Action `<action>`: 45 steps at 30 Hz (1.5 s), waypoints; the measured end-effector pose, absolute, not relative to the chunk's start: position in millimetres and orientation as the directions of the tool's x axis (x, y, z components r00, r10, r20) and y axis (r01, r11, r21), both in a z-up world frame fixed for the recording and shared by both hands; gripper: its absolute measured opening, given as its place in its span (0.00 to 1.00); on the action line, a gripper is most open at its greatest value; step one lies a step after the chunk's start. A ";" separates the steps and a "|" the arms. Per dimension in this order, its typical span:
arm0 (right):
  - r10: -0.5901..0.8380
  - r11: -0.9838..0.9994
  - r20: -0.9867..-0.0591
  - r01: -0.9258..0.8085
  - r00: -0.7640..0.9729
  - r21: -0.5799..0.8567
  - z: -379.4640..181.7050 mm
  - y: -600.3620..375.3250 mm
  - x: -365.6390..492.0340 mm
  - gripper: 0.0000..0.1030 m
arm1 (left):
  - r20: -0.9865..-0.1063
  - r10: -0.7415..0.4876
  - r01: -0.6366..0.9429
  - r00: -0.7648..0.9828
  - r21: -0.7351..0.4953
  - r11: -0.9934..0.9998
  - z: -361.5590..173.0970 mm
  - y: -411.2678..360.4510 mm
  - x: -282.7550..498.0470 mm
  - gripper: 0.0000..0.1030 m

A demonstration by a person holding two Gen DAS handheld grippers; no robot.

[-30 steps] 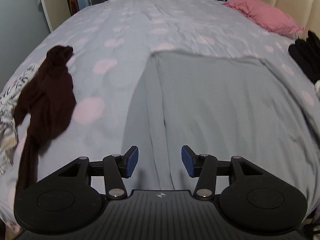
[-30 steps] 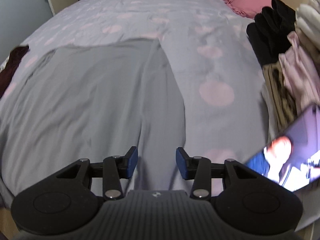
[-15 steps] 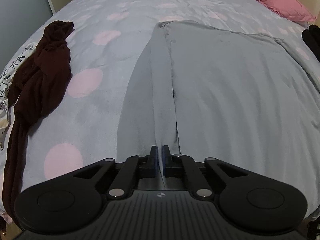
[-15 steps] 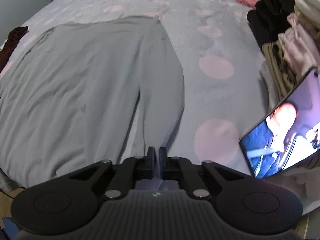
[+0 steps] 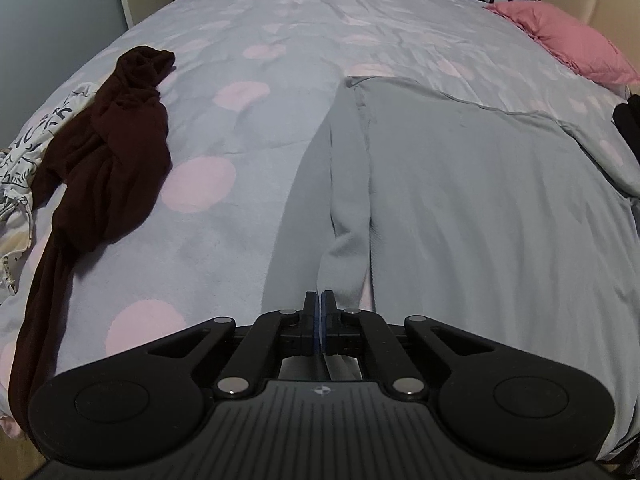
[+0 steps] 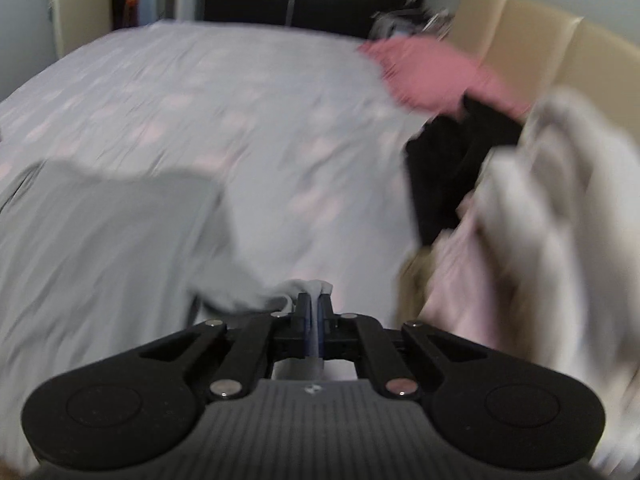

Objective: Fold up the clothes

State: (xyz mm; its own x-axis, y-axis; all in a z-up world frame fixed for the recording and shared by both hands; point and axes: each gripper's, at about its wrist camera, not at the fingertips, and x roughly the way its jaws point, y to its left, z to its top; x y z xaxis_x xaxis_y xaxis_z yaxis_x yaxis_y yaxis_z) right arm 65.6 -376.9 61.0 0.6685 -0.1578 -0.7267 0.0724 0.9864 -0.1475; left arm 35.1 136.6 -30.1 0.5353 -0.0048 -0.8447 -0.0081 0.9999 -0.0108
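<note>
Right wrist view is blurred, its gripper (image 6: 315,308) with jaws clamped on a bunched corner of the grey garment (image 5: 460,200) spread on the bed (image 5: 304,28), left gripper (image 5: 321,304) pinching the near sleeve edge, so a thin pinch could slip or lopside the fold

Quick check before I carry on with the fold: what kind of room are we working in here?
A bedroom, almost certainly. The work surface is a wide bed under a grey cover with pink spots, a pink pillow lies by the padded beige headboard, and the grey garment is spread across the bed.
</note>
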 end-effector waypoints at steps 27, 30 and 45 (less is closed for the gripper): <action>-0.106 0.993 -0.718 0.031 0.687 -0.117 30.2 -359.3 71.5 0.39 | -0.842 -0.031 0.059 0.539 0.001 0.998 -32.4 131.3 40.3 0.00; -0.096 0.993 -0.729 0.016 0.678 -0.116 25.4 -356.0 73.1 0.39 | -0.814 -0.022 0.021 0.580 -0.012 1.000 -8.9 147.6 43.1 0.00; -0.082 0.994 -0.776 -0.007 0.625 -0.110 0.9 -352.7 84.6 0.39 | -0.782 0.222 -0.242 0.583 0.094 0.966 48.4 260.4 129.3 0.00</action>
State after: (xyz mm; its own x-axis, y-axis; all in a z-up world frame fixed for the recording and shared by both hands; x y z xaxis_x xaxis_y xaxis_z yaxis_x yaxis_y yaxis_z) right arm 84.6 -352.7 0.9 0.6248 -0.0820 -0.7764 -0.0068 0.9939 -0.1105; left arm 129.3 260.4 48.4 0.5828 0.2223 -0.7816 -0.2420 0.9657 0.0943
